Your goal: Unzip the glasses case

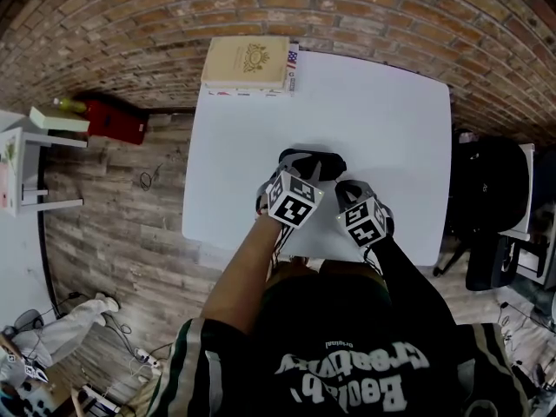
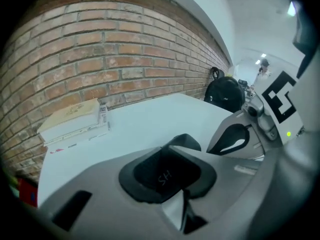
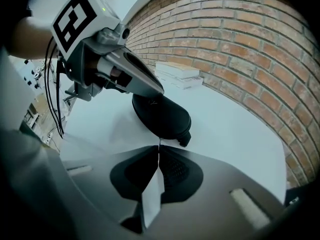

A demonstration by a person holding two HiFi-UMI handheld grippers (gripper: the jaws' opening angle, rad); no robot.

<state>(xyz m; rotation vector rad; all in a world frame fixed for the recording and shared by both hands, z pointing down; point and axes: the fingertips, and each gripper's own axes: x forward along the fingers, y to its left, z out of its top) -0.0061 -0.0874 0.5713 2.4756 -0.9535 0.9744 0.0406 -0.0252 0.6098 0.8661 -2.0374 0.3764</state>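
The black oval zip-up glasses case (image 1: 311,162) lies near the middle of the white square table (image 1: 373,111), just ahead of both grippers, which come at it side by side from the near edge. The left gripper (image 2: 184,186) has its fingers a little apart with nothing visibly caught between them, their tips against the top of the case. The right gripper (image 3: 159,151) has its fingers pressed together right at the case's end nearest it, beside a small black tab; a cream book stack (image 1: 248,63) sits at the table's far left corner.
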